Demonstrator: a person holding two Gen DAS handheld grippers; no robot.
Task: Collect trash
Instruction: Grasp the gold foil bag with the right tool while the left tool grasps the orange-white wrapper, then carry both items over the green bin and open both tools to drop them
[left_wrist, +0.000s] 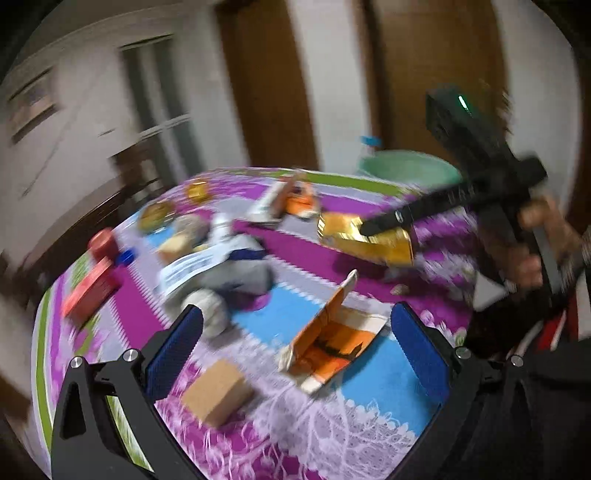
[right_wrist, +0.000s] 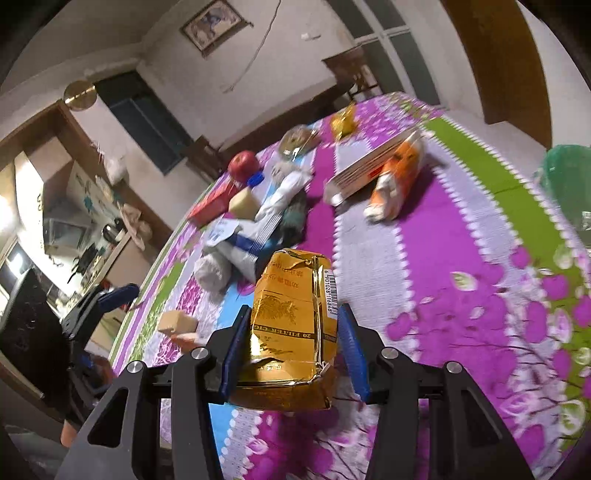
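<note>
Each tool consists of a black angular frame carrying two flat fingers faced with blue ribbed pads. On the left tool (left_wrist: 295, 350), round silver screw heads mark the finger pivots; the right tool (right_wrist: 293, 350) is built identically. Its black body (seen from the left wrist camera) bears a green indicator light. A red-and-white striped sleeve (left_wrist: 546, 332) is visible.

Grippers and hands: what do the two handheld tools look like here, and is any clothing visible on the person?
Both tools are black, angular frames with triangular cutouts and silver round bolts. The left gripper and the right gripper each carry two blue, ribbed finger pads. Seen from the left wrist, the right tool's body shows a small green light. No cables show. Dark clothing with a red-and-white patch is blurred.
</note>
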